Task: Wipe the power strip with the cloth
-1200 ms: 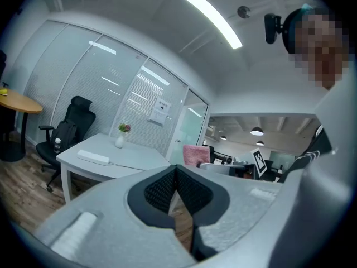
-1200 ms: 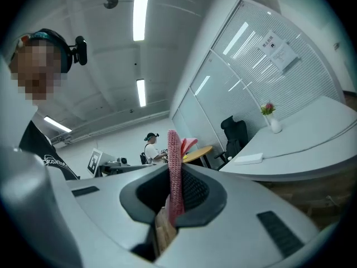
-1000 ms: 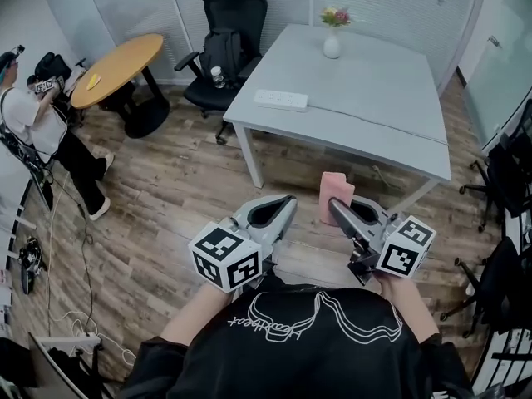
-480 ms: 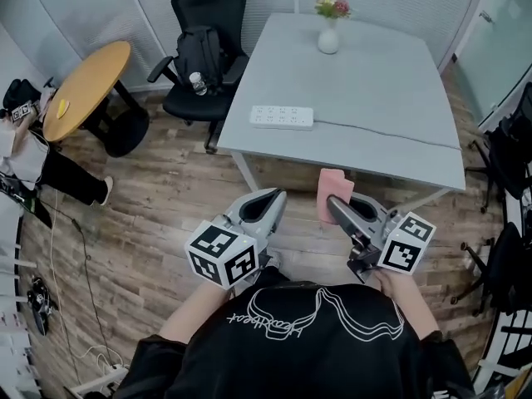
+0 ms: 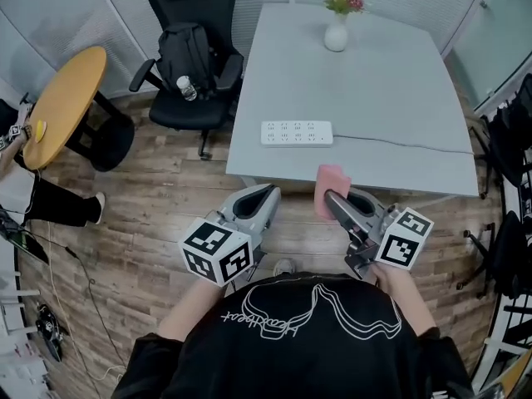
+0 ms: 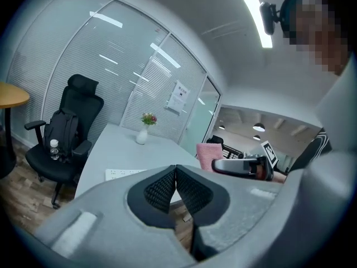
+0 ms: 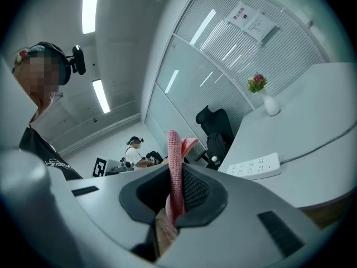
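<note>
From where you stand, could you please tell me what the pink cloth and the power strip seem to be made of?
The cloth looks like a soft, nubby textile, perhaps terry or microfibre: its edge shows a bumpy weave. The power strip looks like hard white plastic, smooth and fairly matt, with crisp edges and moulded socket holes.

Bench (image 5: 374,81) at 12 o'clock from person. Power strip (image 5: 297,133) on bench, 7 o'clock of bench centre, near front edge. Cable (image 5: 399,143) runs from strip toward 3 o'clock along bench. Vase (image 5: 336,33) on bench at 12 o'clock, far edge. Chair (image 5: 187,56) at 9 o'clock of bench, just beside it; backpack (image 5: 184,52) and bottle (image 5: 186,88) on seat. Round bench (image 5: 58,102) further out at 9 o'clock. Left gripper (image 5: 264,194) and right gripper (image 5: 332,199) at 6 o'clock of bench, over floor (image 5: 141,214), side by side. Cloth (image 5: 331,188) upright between right gripper's fingers (image 7: 192,190), overlapping bench's front edge in head view.
</note>
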